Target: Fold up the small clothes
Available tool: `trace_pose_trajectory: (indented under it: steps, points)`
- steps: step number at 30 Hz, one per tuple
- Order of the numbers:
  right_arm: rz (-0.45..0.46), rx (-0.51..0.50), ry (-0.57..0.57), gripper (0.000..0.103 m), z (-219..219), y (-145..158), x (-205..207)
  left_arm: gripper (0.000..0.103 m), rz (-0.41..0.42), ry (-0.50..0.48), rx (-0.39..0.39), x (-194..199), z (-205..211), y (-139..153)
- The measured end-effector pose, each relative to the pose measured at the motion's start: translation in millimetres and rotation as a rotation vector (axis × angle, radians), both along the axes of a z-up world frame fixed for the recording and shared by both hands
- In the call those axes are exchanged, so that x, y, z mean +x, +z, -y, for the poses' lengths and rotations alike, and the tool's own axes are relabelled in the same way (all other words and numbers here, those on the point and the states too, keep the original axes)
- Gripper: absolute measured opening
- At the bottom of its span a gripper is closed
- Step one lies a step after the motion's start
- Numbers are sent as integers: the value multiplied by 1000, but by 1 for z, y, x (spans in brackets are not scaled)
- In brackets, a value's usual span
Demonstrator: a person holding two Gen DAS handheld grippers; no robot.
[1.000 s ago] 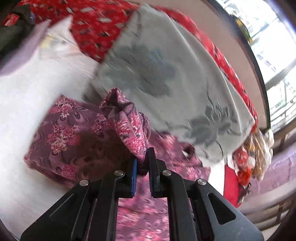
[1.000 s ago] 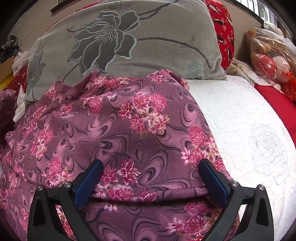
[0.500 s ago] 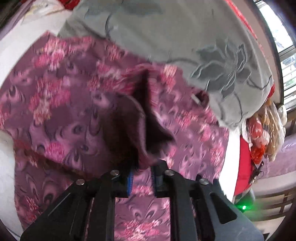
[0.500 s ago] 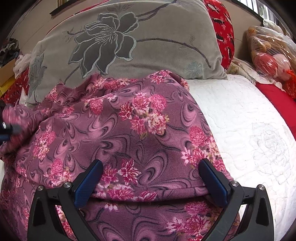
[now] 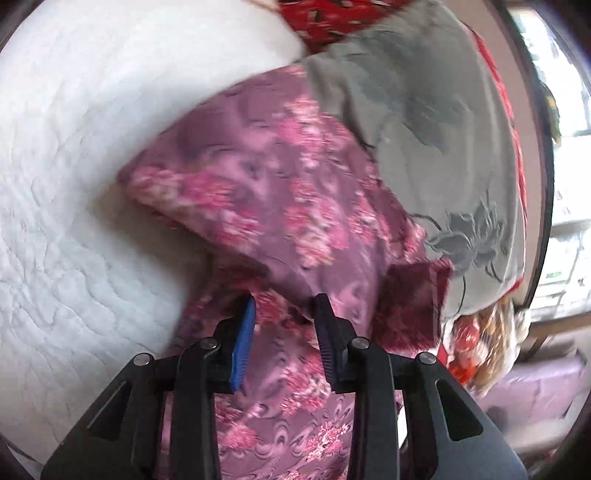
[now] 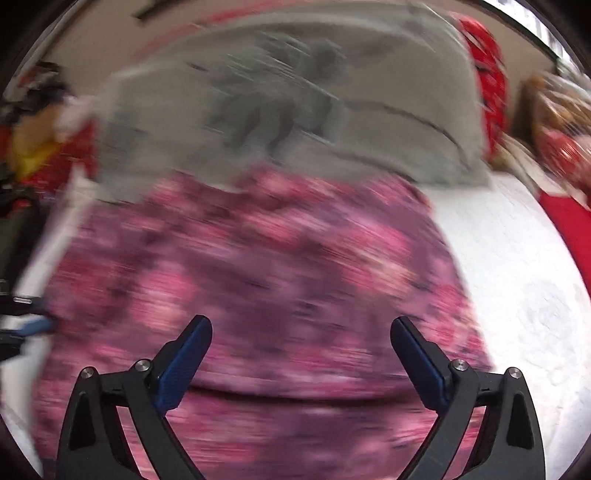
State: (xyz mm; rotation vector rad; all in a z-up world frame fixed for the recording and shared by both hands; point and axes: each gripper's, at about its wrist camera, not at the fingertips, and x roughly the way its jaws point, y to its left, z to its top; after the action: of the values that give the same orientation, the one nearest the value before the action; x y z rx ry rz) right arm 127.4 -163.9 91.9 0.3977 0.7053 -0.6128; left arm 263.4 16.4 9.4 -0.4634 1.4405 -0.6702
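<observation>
A purple garment with pink flowers [image 5: 280, 192] lies folded over on the white quilted bed [image 5: 74, 184]. My left gripper [image 5: 284, 314] hovers low over the garment's near fold; its jaws are opening, with cloth lying under the gap and free of the pads. In the blurred right wrist view the same garment [image 6: 258, 280] fills the middle, and my right gripper [image 6: 301, 332] stands wide open above its near edge with nothing held. The left gripper's blue tip [image 6: 33, 326] shows at the left edge of that view.
A grey cushion with a flower pattern [image 5: 424, 122] lies against the garment's far side, also seen as the grey cushion [image 6: 295, 96]. Red patterned bedding [image 5: 332, 18] sits behind it. A bag of red and yellow items [image 5: 476, 339] is at the bed's right side.
The left gripper came down onto the garment, let go of the corner it carried and opened its jaws. The right gripper has lifted and pulled back slightly, blurring its view.
</observation>
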Motion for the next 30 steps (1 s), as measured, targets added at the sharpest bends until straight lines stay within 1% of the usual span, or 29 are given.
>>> trace_pose_trajectory:
  steps: [2,4,5,8,9,10,11,13,14,15,16,19,24,27,30]
  points:
    - [14,-28,82,99,-24,10,20,30,-23,-3,-5,1,-2,-9]
    - [-1,-67,144,99,-47,14,45,30,-35,-6,-23,1,-2,-14]
    - [-11,-71,165,99,-53,12,56,30,-36,-5,-27,4,-7,-13]
    - [-56,-41,165,97,-56,1,82,30,-42,-13,-37,7,-7,-14]
    - [-63,-12,159,93,-53,-5,89,30,-48,-16,-45,9,-8,-14]
    - [-65,14,149,80,-49,-9,93,30,-53,-16,-50,9,-10,-14]
    - [-63,45,135,70,-43,-12,95,30,-57,-17,-56,10,-9,-15]
    - [-39,129,101,37,-25,-16,91,30,-58,-22,-61,11,-10,-16]
    - [-18,156,91,28,-20,-16,86,30,-56,-23,-62,10,-15,-16]
    - [9,181,83,11,-14,-15,79,30,-49,-26,-60,9,-15,-14]
    - [35,200,71,7,-5,-13,70,30,-44,-29,-58,8,-17,-13]
    - [96,225,64,5,11,-6,47,30,-28,-44,-45,2,-19,-8]
    - [136,167,26,5,30,15,7,30,-6,-55,-37,-9,-19,1]
    - [138,152,-13,5,46,18,-12,30,-3,-68,-31,-16,-20,4]
    - [143,161,-74,5,65,15,-31,30,-1,-85,-23,-24,-20,6]
